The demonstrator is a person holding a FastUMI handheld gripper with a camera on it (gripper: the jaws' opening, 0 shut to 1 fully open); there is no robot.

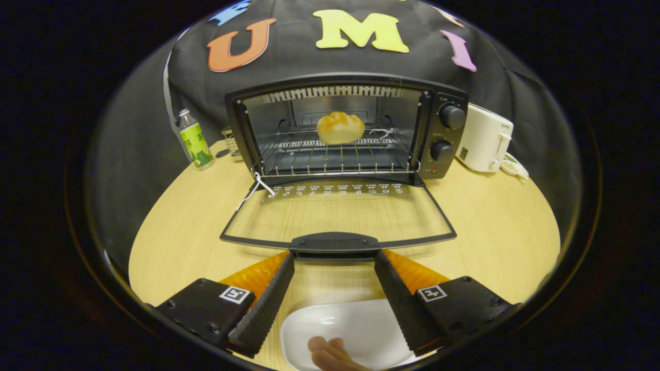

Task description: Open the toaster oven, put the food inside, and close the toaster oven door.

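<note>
Toaster oven (pixel 346 129) sits on the desk (pixel 490 226) with the bun (pixel 340 128) already on its rack. Its door (pixel 337 214) lies flat toward the gripper (pixel 334 257), whose spread, empty fingers bracket the handle (pixel 334 242) (long axis crosswise), so closing likely means lifting it up and away.

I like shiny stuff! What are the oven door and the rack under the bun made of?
The oven door looks like clear glass in a dark frame: the wooden table shows through it. The rack looks like bare shiny metal wire, thin and silvery under the bun. The open gripper has its tips at the door's matte black handle, probably plastic.
</note>
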